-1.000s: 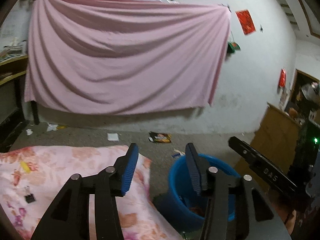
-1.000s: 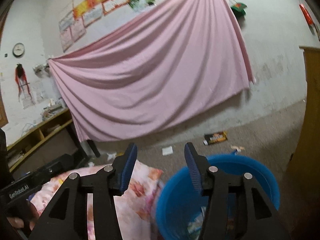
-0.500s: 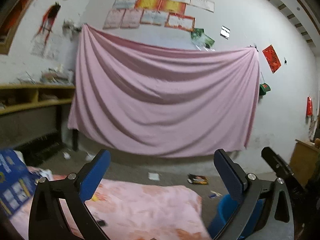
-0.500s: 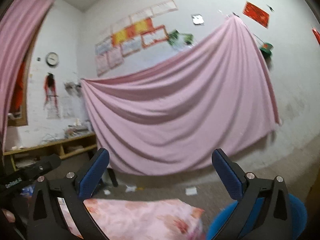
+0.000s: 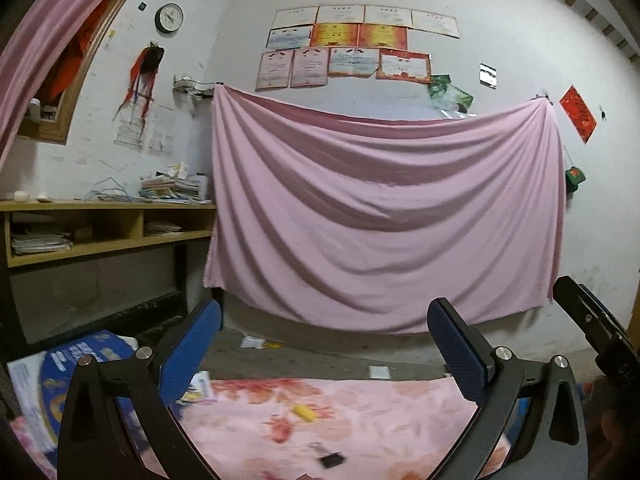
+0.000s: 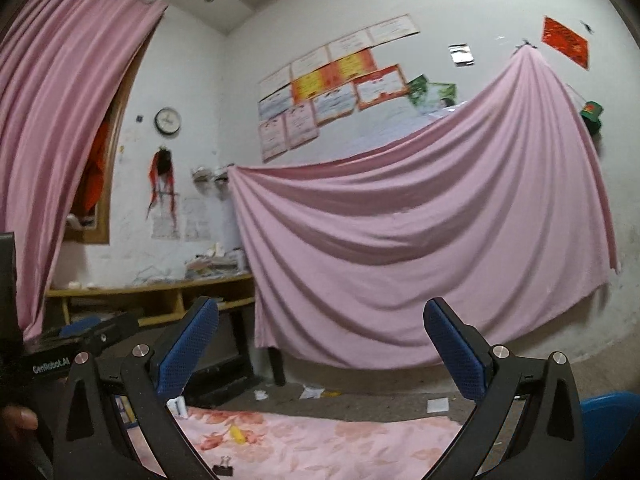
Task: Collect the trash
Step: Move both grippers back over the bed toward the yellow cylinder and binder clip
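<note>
My left gripper (image 5: 324, 344) is open wide and empty, held above a pink floral cloth (image 5: 360, 420). On the cloth lie a small yellow scrap (image 5: 303, 412), a black binder clip (image 5: 330, 458) and a white wrapper (image 5: 198, 388). My right gripper (image 6: 322, 344) is also open wide and empty over the same cloth (image 6: 320, 440), where the yellow scrap (image 6: 238, 434) and the binder clip (image 6: 223, 470) show. The blue trash bucket (image 6: 612, 428) is at the lower right of the right wrist view.
Paper scraps (image 5: 378, 372) lie on the grey floor (image 6: 360, 396) below a pink sheet (image 5: 380, 220) hung on the wall. A wooden shelf (image 5: 100, 228) with papers stands at left. A blue printed bag (image 5: 60, 376) lies at lower left.
Both grippers opened from nearly shut to wide open. Both views tilted up and swung left, away from the blue bucket and toward the cloth and the wall.
</note>
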The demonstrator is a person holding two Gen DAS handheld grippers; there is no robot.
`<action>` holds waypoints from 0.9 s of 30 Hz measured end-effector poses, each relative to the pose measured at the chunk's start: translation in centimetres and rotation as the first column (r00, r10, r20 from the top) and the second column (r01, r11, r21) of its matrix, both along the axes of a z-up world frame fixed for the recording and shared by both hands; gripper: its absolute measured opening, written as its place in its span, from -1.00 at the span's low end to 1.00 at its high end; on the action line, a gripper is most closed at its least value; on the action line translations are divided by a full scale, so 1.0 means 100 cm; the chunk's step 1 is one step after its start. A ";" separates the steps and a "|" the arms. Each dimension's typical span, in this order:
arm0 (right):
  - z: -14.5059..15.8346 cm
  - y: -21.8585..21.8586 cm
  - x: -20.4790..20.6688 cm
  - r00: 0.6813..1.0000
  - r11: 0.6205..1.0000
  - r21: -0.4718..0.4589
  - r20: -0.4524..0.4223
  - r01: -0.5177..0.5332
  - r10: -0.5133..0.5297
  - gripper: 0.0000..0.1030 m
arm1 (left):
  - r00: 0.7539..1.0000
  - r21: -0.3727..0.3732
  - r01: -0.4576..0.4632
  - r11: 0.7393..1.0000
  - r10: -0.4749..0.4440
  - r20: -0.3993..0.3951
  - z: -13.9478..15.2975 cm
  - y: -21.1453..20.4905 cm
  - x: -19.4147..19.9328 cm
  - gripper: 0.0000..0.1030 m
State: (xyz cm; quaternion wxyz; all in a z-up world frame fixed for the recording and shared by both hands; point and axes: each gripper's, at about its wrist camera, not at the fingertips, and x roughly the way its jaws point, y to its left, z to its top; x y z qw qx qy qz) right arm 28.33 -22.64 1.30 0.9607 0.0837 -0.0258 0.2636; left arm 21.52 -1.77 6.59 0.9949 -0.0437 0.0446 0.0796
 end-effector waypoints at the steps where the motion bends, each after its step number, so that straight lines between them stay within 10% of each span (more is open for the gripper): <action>1: -0.001 0.006 0.001 1.000 1.000 -0.012 -0.006 -0.008 0.008 1.00 | 1.000 0.004 -0.008 1.000 0.008 -0.006 -0.003 0.005 0.000 0.96; 12: -0.035 0.076 0.041 0.961 0.958 -0.249 -0.268 -0.142 0.073 1.00 | 0.984 0.009 -0.035 0.999 0.036 -0.177 -0.045 0.041 0.012 0.96; 27: -0.100 0.126 0.074 0.704 0.815 -0.297 -0.687 -0.497 0.179 -0.02 | 0.892 -0.063 -0.055 0.997 0.021 -0.452 -0.095 0.064 0.062 0.90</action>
